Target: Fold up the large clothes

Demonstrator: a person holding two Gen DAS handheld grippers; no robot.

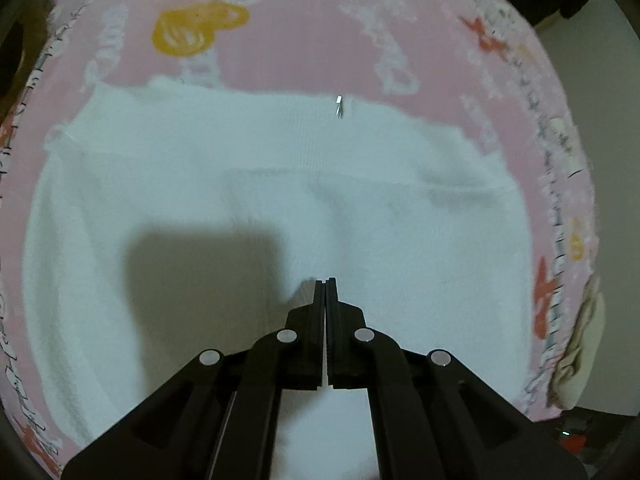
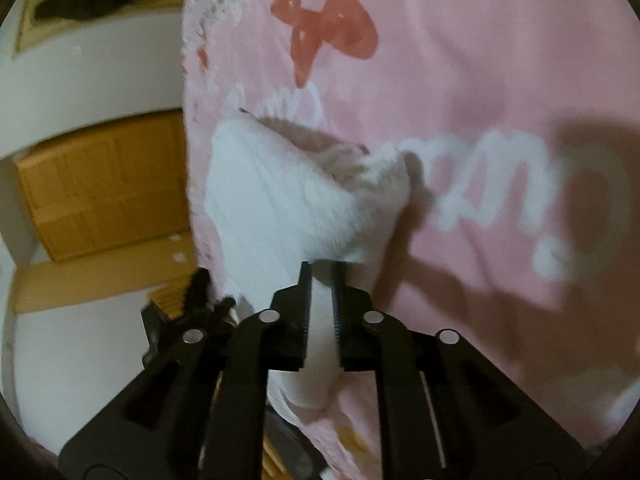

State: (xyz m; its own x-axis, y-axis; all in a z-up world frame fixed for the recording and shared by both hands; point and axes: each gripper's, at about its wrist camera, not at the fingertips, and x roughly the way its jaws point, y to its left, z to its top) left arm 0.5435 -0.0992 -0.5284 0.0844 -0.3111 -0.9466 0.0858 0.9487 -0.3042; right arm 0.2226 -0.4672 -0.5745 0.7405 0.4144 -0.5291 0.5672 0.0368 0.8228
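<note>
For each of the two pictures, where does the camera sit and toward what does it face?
Left wrist: sits on the left gripper, facing steeply down on the white garment; its shut jaws show.
Right wrist: sits on the right gripper, facing the garment's end at the cover's edge; slightly parted jaws show, cloth between.
Shared: white garment, pink printed cover.

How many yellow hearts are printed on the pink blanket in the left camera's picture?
2. One big yellow heart is above the white garment, upper left; one small yellow heart is by the pink blanket's right edge. More may hide under the garment.
</note>
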